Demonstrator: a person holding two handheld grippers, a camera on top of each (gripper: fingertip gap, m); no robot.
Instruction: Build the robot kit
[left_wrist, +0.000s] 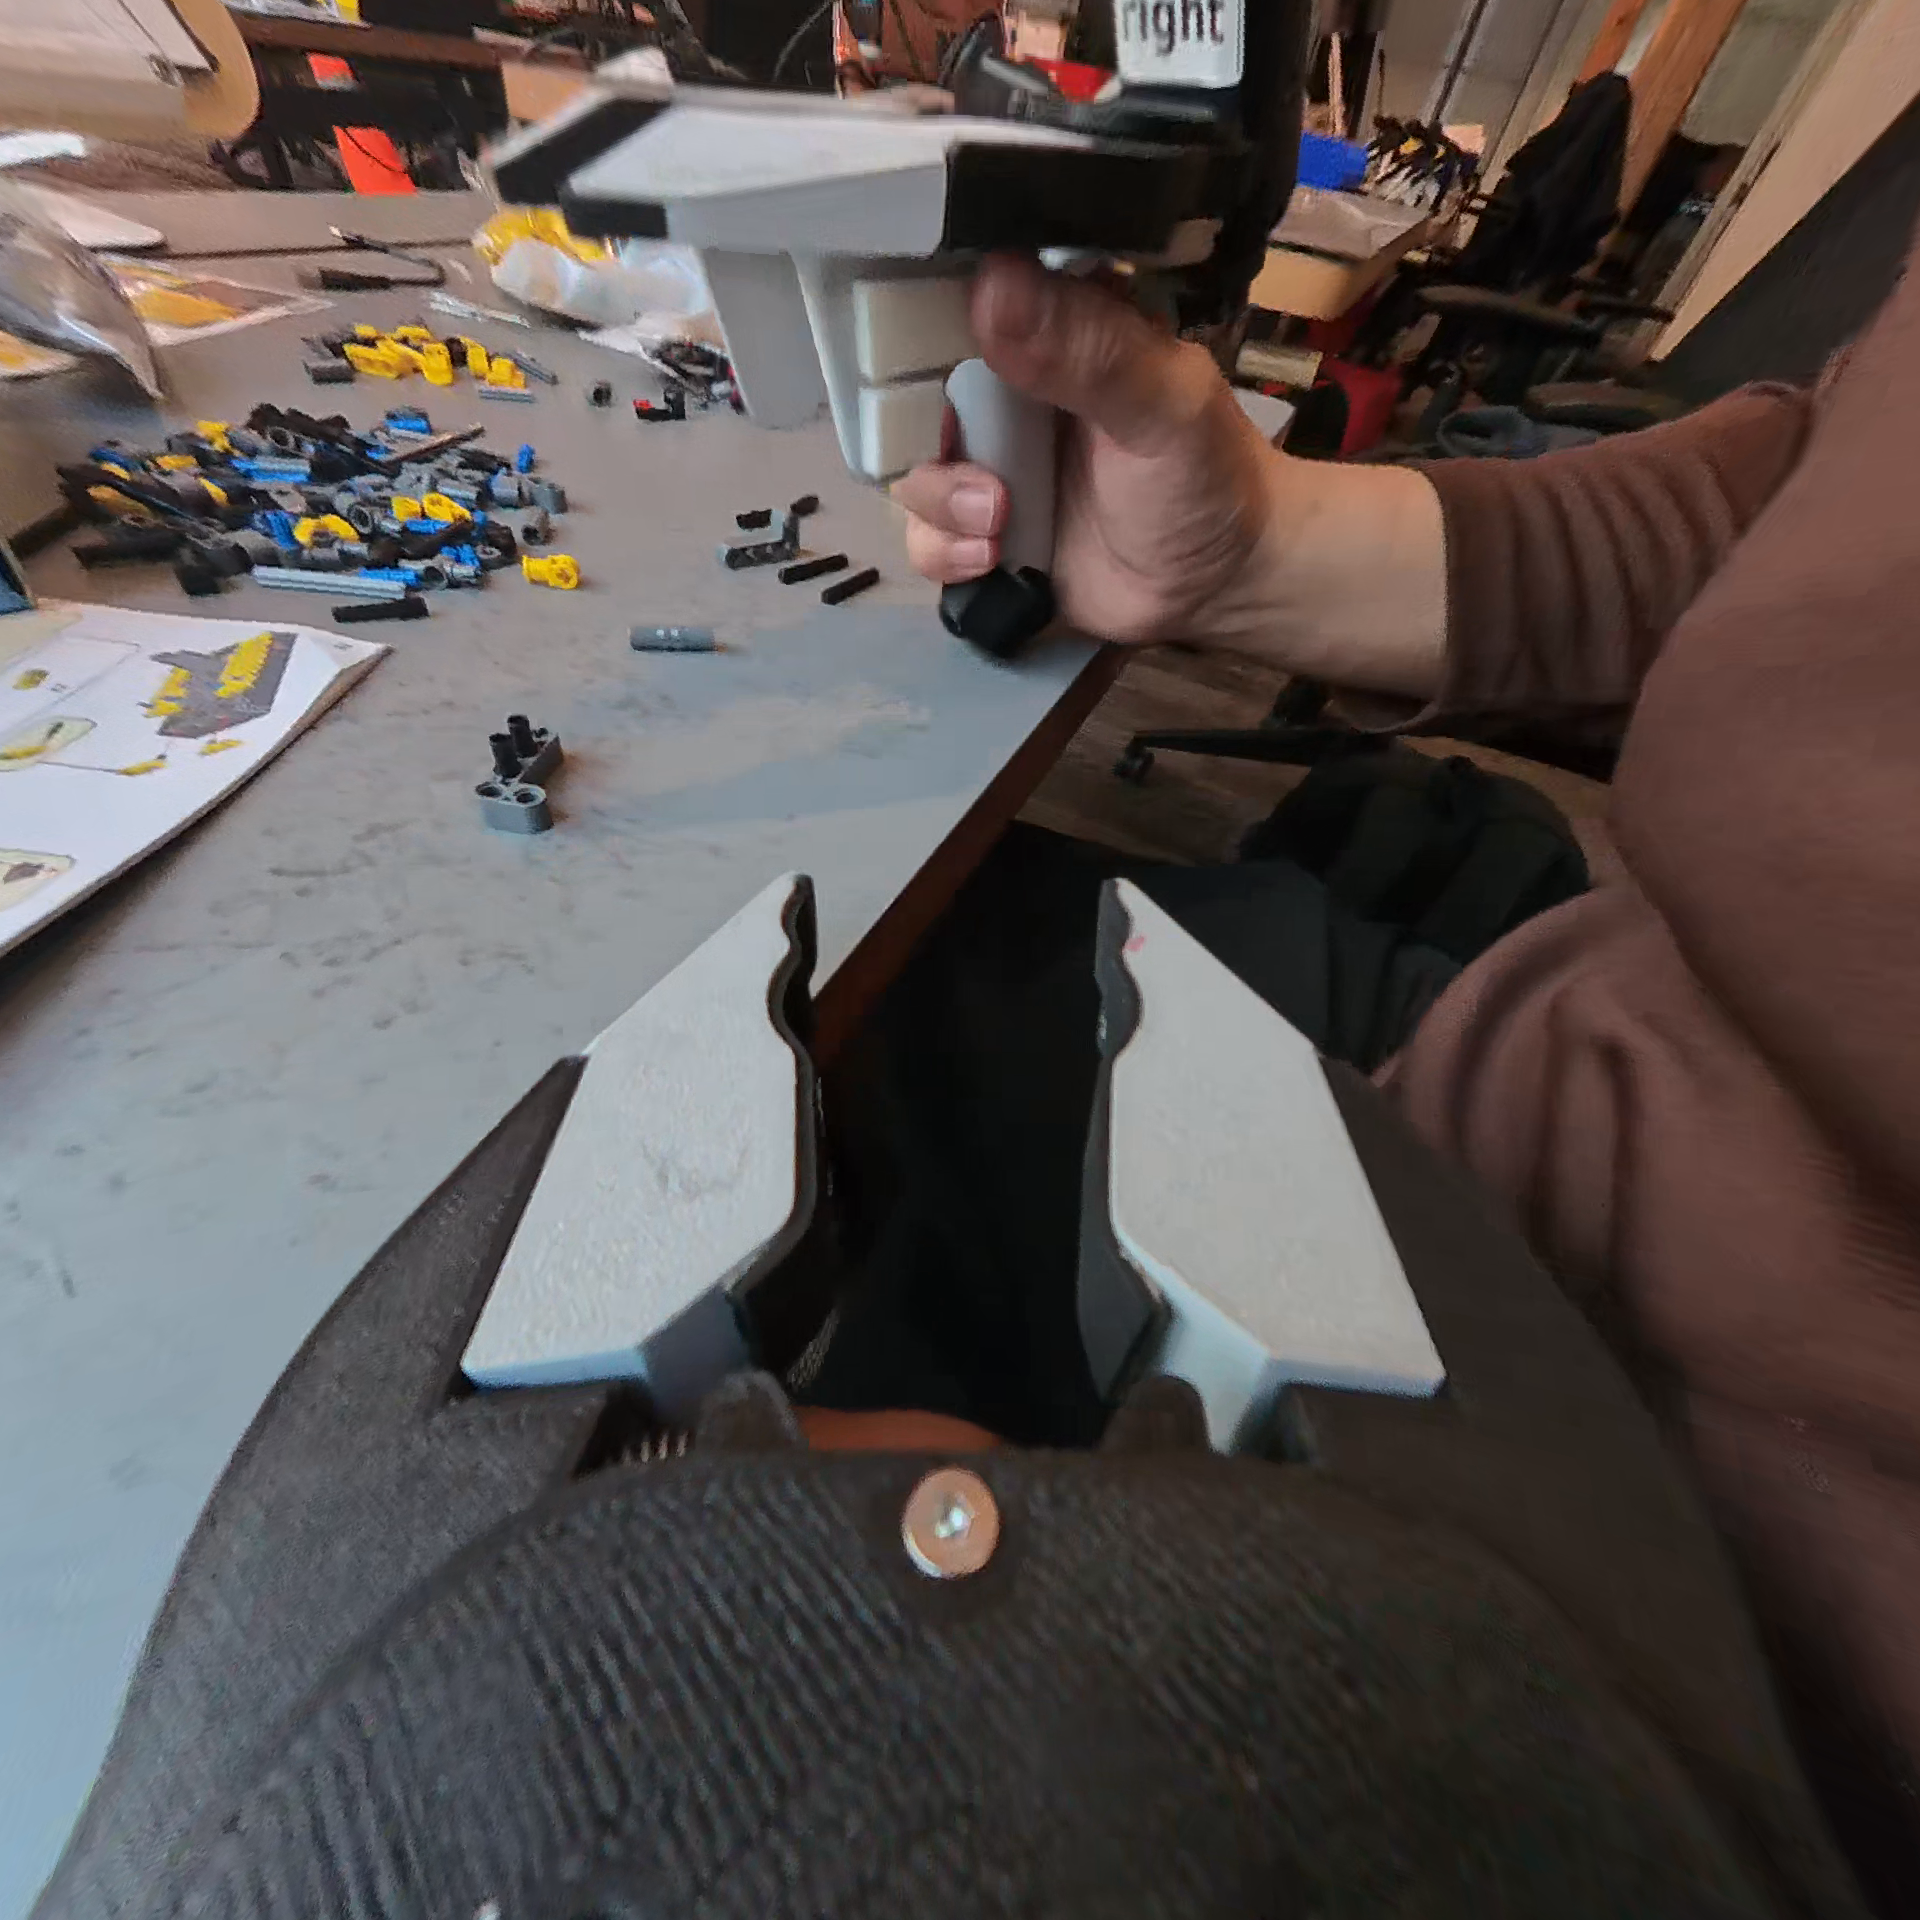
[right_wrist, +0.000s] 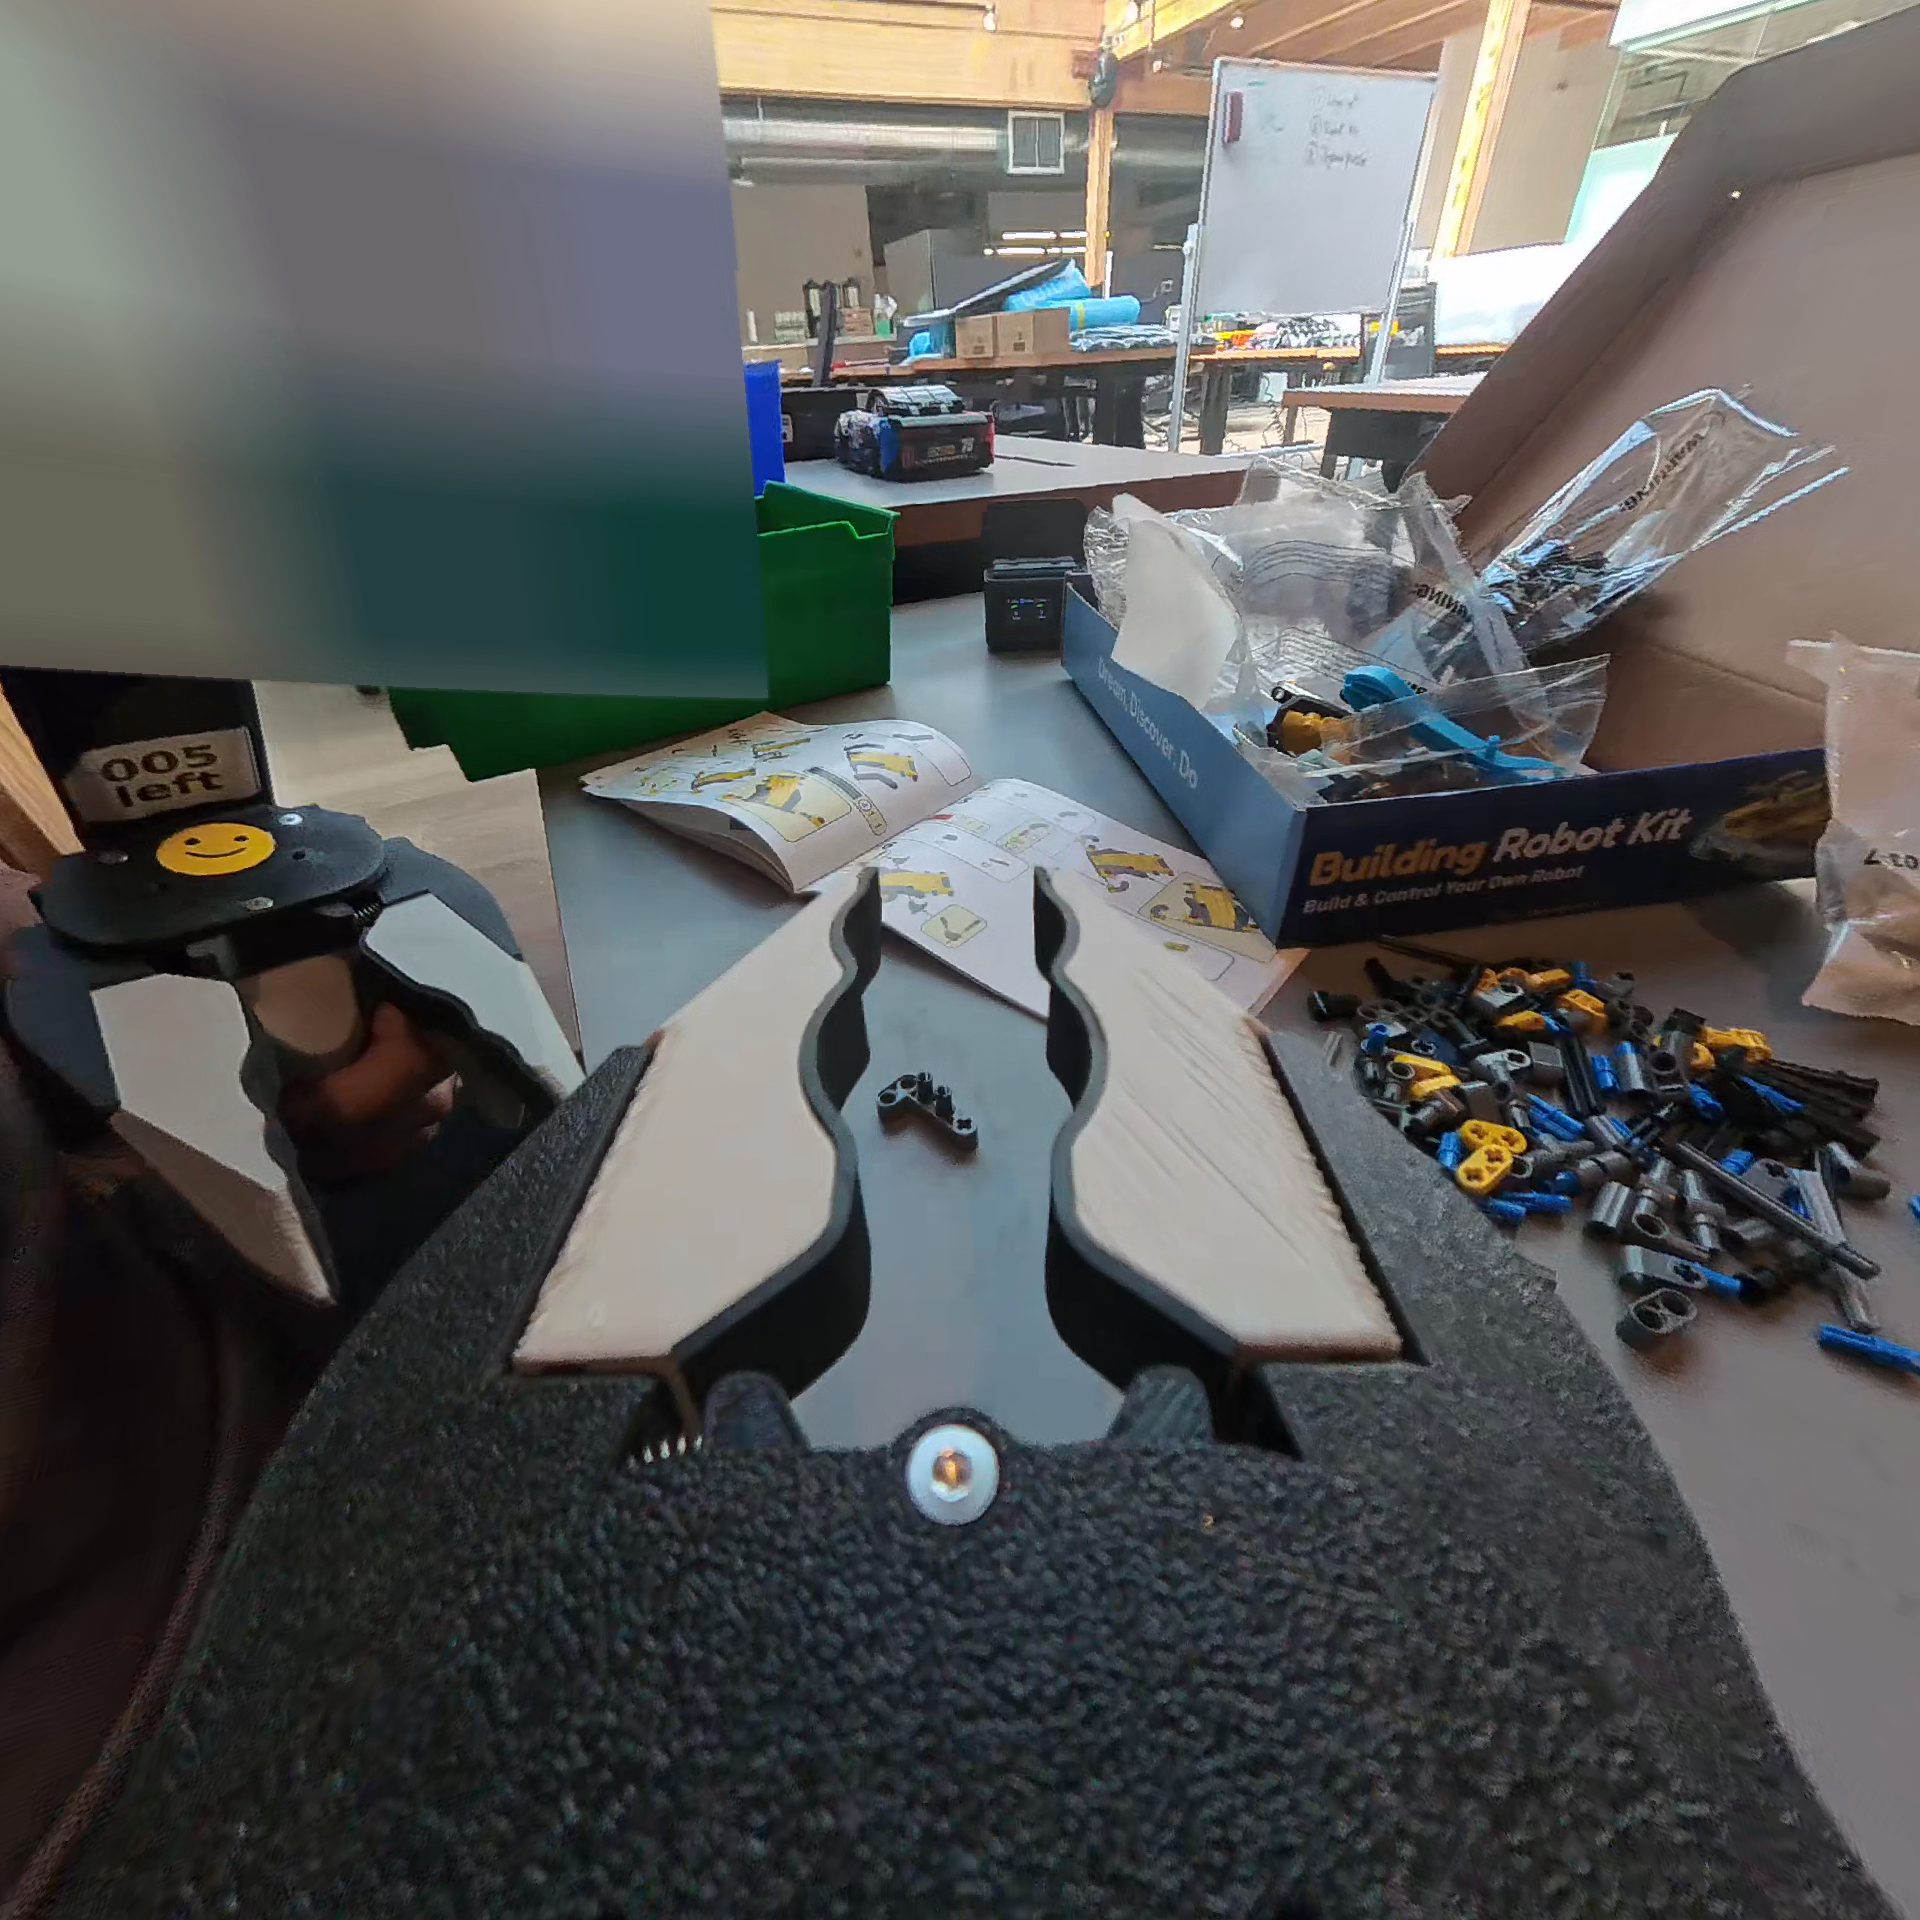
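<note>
My right gripper (right_wrist: 956, 894) is open and empty, held low over the grey table (right_wrist: 665, 935). A small dark L-shaped piece with pins (right_wrist: 928, 1110) lies on the table between its fingers, untouched. In the left wrist view the right gripper (left_wrist: 530, 171) is held up by a hand (left_wrist: 1122, 488) at the table's edge. My left gripper (left_wrist: 956, 904) is open and empty, at the table's near edge, pointing toward dark clothing. It also shows at the left of the right wrist view (right_wrist: 416, 1132). A small grey piece with black pins (left_wrist: 520, 769) sits on the table.
A pile of black, blue, yellow and grey parts (right_wrist: 1621, 1122) lies to the right, also seen from the left wrist (left_wrist: 312, 499). An open instruction booklet (right_wrist: 831, 800), a blue kit box (right_wrist: 1455, 862) holding plastic bags (right_wrist: 1403, 582), a green bin (right_wrist: 821, 592) and a cardboard box (right_wrist: 1714, 416) stand beyond.
</note>
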